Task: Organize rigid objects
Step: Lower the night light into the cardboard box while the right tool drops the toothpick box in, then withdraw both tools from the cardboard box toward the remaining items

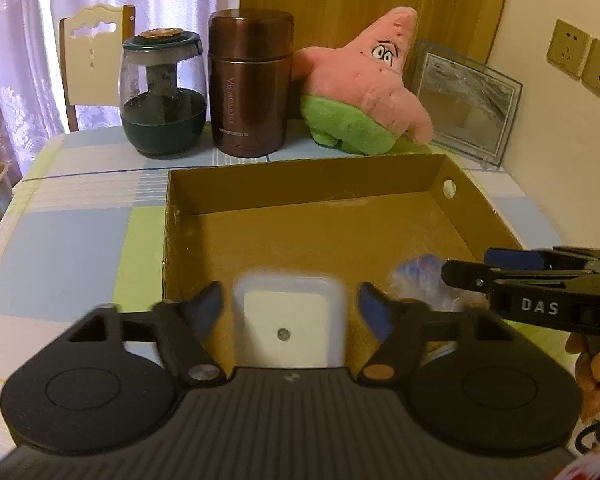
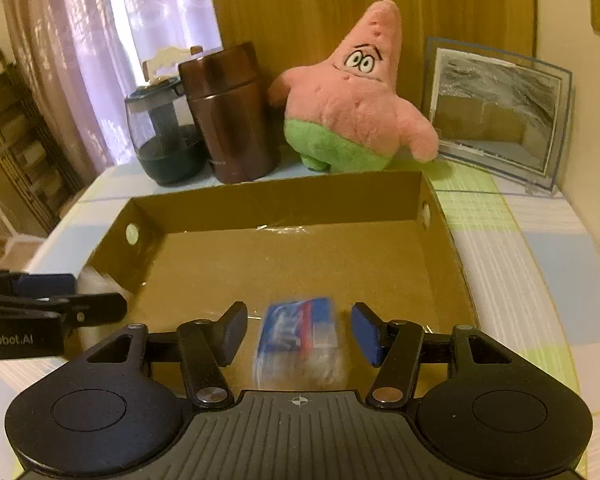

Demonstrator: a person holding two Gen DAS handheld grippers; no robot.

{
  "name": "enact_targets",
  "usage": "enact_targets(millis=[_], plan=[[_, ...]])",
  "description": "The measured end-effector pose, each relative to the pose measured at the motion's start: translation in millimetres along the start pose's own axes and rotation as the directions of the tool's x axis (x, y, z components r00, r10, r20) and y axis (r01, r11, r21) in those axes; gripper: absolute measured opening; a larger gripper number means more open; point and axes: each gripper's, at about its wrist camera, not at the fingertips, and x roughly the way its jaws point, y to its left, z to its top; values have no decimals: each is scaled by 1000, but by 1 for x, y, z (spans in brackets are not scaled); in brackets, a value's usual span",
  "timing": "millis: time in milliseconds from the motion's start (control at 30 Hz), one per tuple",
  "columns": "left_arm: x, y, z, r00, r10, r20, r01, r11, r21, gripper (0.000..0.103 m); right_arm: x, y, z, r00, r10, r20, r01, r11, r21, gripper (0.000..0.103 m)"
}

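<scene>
A shallow brown cardboard box (image 1: 308, 184) lies open on the table; it also shows in the right wrist view (image 2: 276, 200). My left gripper (image 1: 292, 312) is open, its fingers either side of a white square lidded container (image 1: 288, 320) at the box's near edge, not touching it. My right gripper (image 2: 298, 332) is open around a blurred blue, red and clear plastic packet (image 2: 300, 336) in the box's near part. That packet (image 1: 420, 276) and the right gripper (image 1: 472, 276) show at the right of the left wrist view. The left gripper (image 2: 92, 304) shows at the left of the right wrist view.
Behind the box stand a dark glass jar (image 1: 162, 96), a brown metal flask (image 1: 250, 80), a pink and green star plush (image 1: 368, 84) and a glass picture frame (image 1: 466, 104). A chair (image 1: 92, 60) and curtain are beyond the checked tablecloth (image 1: 60, 256). A wall is at right.
</scene>
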Motion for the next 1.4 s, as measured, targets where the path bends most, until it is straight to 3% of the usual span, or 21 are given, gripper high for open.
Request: enact_targets(millis=[733,1033,1400], plan=[[-50,-4,-11,1000,1,29,0,1000,-20,76,-54,12,-1,999,-28,44,27,1000,13,60],[-107,-12,-33,998,7,64,-4,999,-44,76,-105,33,-15,998,-38,56,38,999,3,60],[-179,-21,-82,994,51,101,-45,997,-62,76,-181,62,-66,995,-26,93,23,999,29,60]])
